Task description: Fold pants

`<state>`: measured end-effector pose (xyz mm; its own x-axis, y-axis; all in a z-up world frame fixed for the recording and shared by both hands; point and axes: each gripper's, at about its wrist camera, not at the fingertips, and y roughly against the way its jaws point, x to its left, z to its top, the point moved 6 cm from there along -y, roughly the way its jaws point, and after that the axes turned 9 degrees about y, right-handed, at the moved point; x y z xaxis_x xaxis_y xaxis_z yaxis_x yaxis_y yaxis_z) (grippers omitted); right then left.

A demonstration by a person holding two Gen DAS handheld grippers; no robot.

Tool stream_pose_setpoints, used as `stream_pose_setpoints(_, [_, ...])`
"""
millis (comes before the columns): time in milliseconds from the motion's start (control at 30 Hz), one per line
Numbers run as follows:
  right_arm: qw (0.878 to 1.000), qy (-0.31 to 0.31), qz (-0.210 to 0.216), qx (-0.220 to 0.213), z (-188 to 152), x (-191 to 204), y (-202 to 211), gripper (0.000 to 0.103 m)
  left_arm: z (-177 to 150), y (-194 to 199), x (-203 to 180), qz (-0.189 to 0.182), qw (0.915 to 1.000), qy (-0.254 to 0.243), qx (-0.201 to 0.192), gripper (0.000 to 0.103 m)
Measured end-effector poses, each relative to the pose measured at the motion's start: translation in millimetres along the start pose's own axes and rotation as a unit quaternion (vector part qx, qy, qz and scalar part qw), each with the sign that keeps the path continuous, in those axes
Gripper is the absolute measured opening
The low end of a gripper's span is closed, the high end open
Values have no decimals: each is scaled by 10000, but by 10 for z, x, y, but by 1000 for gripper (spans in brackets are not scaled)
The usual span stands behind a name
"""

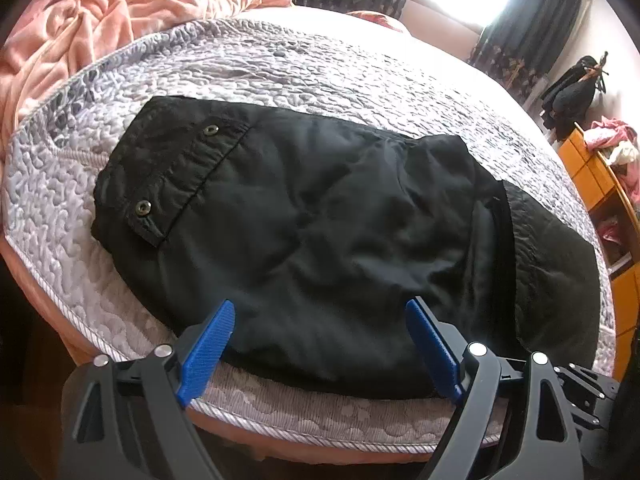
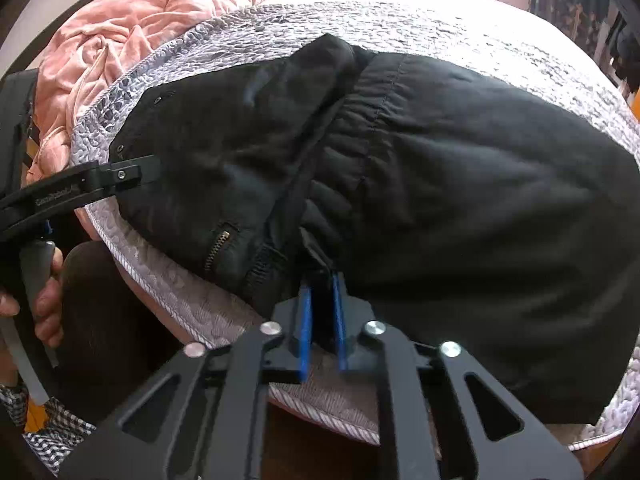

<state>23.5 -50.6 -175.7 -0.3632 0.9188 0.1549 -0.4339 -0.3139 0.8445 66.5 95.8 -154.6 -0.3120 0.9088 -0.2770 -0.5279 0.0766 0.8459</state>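
1. Black pants (image 1: 320, 216) lie on a pale quilted cover (image 1: 280, 64) near the front edge of the bed, with a crumpled pink blanket (image 1: 120, 12) heaped behind them
2. By the look of it they are already partly folded: in the left wrist view the cloth forms a compact block, with a snap-studded band (image 1: 176, 168) at its left end and a flatter layer sticking out under it at the right
3. The right wrist view shows one thick part lapped over another, with a dark crease running between them down toward the near edge and a small zip (image 2: 218, 246) just left of it
4. The right gripper (image 2: 322, 280) has its blue pads nearly together at that near edge, where the crease ends; a thin bit of black cloth seems pinched between them, though the dark fabric makes the grip hard to confirm
5. The left gripper (image 1: 320, 312) is spread wide just above the near hem of the pants, holding nothing; its pads stand apart over the fabric
6. A hand (image 2: 44, 300) on that gripper's handle shows at the left of the right wrist view
7. My judgement: at least one fold is made, and what remains is another fold of the bundle plus smoothing the loose layer at the right
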Motion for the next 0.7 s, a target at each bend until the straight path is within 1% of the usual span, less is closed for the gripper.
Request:
stream_pose_setpoints(67, [10000,50,6,-31,-5,3,39,17,0,-6,-22,9,10000,-42,7,88])
stream_pose_setpoints(100, [10000,80,32,-23,-6,8,67,25,2,-9,-34,2,10000,-69,12,88])
stream_pose_setpoints(133, [9998,47,169,-34,-16,-5,139,37,10,-15,-46,12,9999,-122,13,88])
stream_pose_setpoints(167, [9995,-40,310,-97,-4,-21,208,42,16,-15,-48,46,9999,-166,8,88])
stream_pose_setpoints(200, [9988,-160,433,-179,7,-39,300,51,22,-14,-43,69,9998,-184,-1,88])
stream_pose_setpoints(233, [9970,-317,618,-353,37,-69,436,53,38,-7,-31,100,9998,-188,-29,88])
stream_pose_setpoints(300, [9935,-522,730,-701,105,-156,649,51,63,-1,-3,140,9998,-141,-61,88])
stream_pose_setpoints(400, [9938,-715,426,-739,154,-306,690,52,75,-14,20,126,9999,-64,-26,88])
stream_pose_setpoints(500, [9957,-763,210,-478,113,-371,504,50,42,-32,4,135,9999,-101,9,88])
stream_pose_setpoints(567, [9964,-821,152,-139,33,-380,238,49,14,-60,-16,137,9998,-144,58,88])
stream_pose_setpoints(600, [9964,-843,53,-35,-2,-368,122,49,0,-74,-26,138,9997,-161,82,88])
stream_pose_setpoints(700, [9968,-794,-77,-74,-48,-362,23,49,-42,-105,-52,114,9996,-223,157,88])
